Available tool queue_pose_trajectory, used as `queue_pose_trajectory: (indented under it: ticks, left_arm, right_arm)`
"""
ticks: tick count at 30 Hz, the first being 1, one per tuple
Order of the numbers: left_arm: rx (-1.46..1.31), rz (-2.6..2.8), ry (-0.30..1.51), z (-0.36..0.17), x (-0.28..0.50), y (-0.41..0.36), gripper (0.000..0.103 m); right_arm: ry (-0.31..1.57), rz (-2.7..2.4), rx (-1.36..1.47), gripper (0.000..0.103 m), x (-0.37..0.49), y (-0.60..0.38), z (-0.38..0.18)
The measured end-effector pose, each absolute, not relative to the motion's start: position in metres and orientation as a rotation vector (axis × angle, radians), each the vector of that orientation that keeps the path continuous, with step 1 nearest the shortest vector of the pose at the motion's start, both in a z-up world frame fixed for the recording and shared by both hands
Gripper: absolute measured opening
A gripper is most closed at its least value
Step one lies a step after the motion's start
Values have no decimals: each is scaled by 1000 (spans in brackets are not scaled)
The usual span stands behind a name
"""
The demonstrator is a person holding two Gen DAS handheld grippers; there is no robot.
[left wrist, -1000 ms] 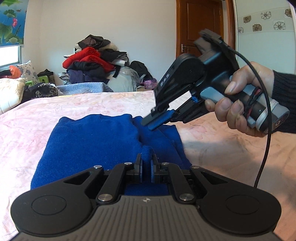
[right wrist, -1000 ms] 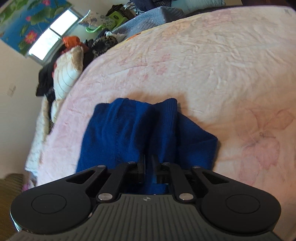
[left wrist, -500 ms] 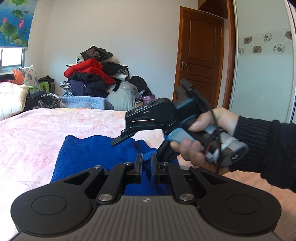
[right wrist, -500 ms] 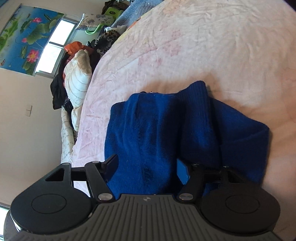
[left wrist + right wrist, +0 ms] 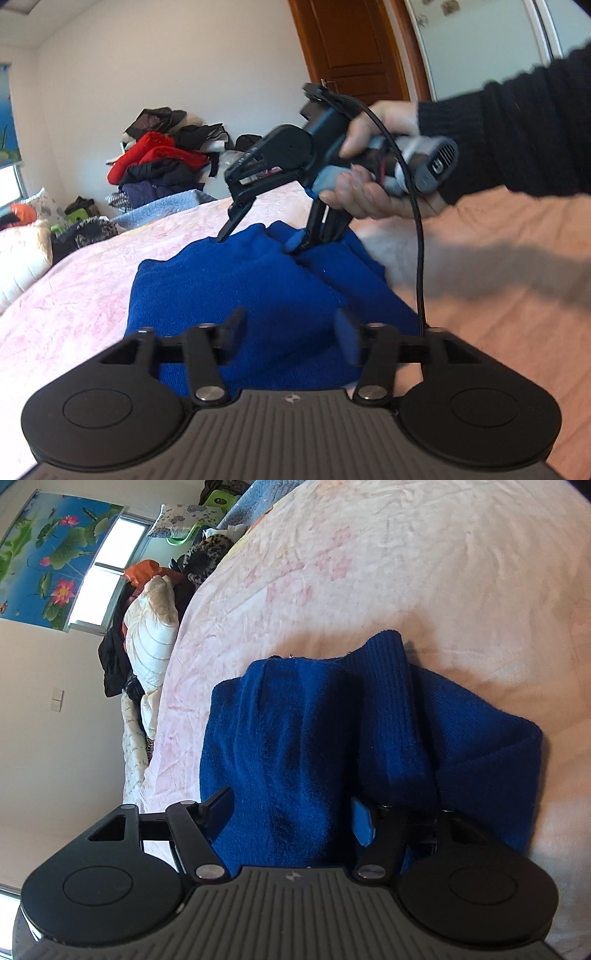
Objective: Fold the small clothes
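Garment: a blue knit [image 5: 258, 280] is laid folded on the pink sheet [image 5: 74, 295], its layers lapped lengthwise; a ribbed cuff [image 5: 384, 657] is seen at its far end in the right wrist view.
Left gripper: the left gripper [image 5: 291, 332] is held low over the near end of the knit; its jaws have just been opening and are now parted about halfway, with blue cloth seen between the fingers [image 5: 234, 326] but not pinched.
Right gripper: the right gripper [image 5: 258, 240] is pointed down at the far end of the knit, gripped by a hand [image 5: 369, 184] in a dark sleeve [image 5: 517, 129]; its jaws are spread wide, one tip at the far fold, the other at the centre ridge; nothing is clamped.
Right wrist view: the fingers [image 5: 218, 805] are straddled over a raised fold of the knit, which passes between them loose.
Edges: the far and right borders of the knit are seen whole; the left border runs straight along the sheet.
Open room: bare sheet is spread wide to the left, right and beyond the knit.
Clutter: a pillow [image 5: 151, 627] and a heap of clothes [image 5: 166, 158] are kept well apart from the knit, at the bed's far side.
Hidden: the near border of the knit is covered by the gripper bodies in both views.
Unclear: whether the right tips touch the cloth cannot be told; the left wrist view is blurred.
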State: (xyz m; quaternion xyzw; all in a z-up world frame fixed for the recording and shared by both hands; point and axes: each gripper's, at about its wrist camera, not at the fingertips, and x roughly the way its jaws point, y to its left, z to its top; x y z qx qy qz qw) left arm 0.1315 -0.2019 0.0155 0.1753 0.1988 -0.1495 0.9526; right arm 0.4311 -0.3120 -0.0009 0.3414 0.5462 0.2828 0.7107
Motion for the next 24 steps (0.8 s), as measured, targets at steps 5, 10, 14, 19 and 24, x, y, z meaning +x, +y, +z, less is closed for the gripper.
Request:
queue_pose_trajectory:
  ticks: [5, 10, 14, 19, 24]
  left_arm:
    - [504, -279, 380, 9, 138, -217, 61]
    - [585, -310, 435, 8, 155, -228, 61]
    - [678, -382, 448, 8, 156, -227, 60]
    - [742, -397, 477, 5, 167, -231, 60]
    - [777, -464, 536, 7, 177, -236, 59]
  right_arm:
    - [1209, 631, 735, 72, 432, -307, 2]
    - [1196, 640, 740, 75, 431, -306, 1]
    - [1198, 649, 743, 75, 432, -307, 0]
    - [1191, 657, 746, 79, 432, -307, -1]
    - [1187, 661, 725, 80, 430, -303, 2]
